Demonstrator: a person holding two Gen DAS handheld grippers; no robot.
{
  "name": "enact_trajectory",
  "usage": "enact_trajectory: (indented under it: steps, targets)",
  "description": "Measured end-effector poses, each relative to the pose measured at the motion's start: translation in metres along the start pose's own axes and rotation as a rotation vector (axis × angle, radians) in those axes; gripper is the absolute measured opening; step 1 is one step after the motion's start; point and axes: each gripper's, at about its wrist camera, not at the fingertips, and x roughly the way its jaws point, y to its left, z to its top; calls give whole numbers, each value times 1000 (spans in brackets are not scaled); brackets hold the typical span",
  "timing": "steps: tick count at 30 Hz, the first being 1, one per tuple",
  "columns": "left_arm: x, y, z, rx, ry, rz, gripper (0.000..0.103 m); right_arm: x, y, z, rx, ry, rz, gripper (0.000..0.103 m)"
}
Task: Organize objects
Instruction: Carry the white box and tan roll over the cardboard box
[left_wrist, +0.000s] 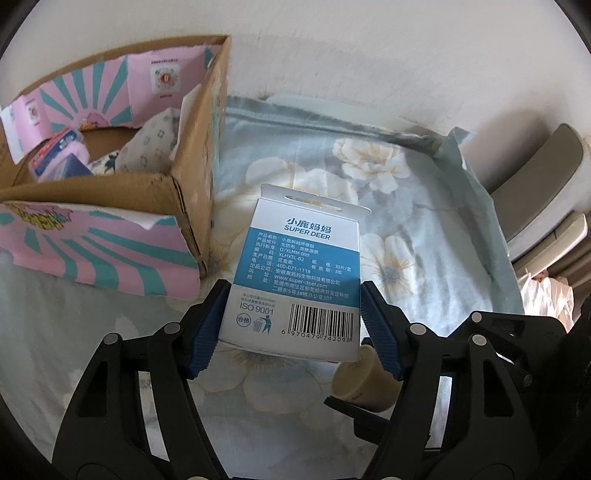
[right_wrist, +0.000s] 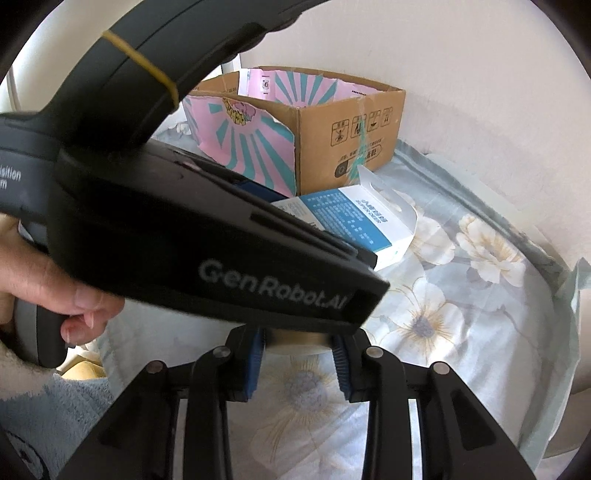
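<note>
Left wrist view shows my left gripper (left_wrist: 293, 325) clamped on the Super Deer box (left_wrist: 295, 273), a white and blue carton with a barcode, its blue pads (left_wrist: 205, 328) pressing the 2 narrow sides near the barcode end. I hold it low on the body so the hang tab points forward, clear for dropping. It hovers above the floral bedsheet (left_wrist: 406, 229), just to the right of the cardboard box (left_wrist: 192, 177), whose open top already holds cloth items and a pink packet, so I judge that is where the carton belongs.

From the right wrist view, my right gripper (right_wrist: 297, 356) closes around a small beige paper cup (right_wrist: 295, 338), though the left device body hides most of it and I cannot tell how firm the grip is. The cup sits nearer me than the cardboard box (right_wrist: 347, 136), under the carton (right_wrist: 354, 221).

Next, I would swing the carton left over the box rim.
</note>
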Motion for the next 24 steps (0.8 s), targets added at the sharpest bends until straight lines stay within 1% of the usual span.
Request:
enact_trajectory:
  steps: [8, 13, 19, 20, 21, 22, 24]
  targets:
    - [-20, -6, 3, 36, -39, -26, 68, -16, 0, 4, 19, -3, -31, 31]
    - [-39, -8, 9, 63, -71, -47, 68, -32, -2, 16, 37, -15, -53, 31]
    - [-74, -2, 31, 82, -121, -63, 68, -51, -7, 41, 73, -36, -76, 31]
    - [-79, 0, 35, 84, -129, -63, 68, -47, 2, 52, 83, -39, -83, 31]
    - [-85, 3, 40, 88, -140, -61, 68, -46, -1, 59, 96, -44, -84, 31]
    - [-92, 6, 44, 91, -150, -60, 68, -65, -1, 43, 113, -52, -85, 31]
    - [-101, 12, 51, 94, -167, -60, 68, -79, 1, 47, 145, -63, -91, 31]
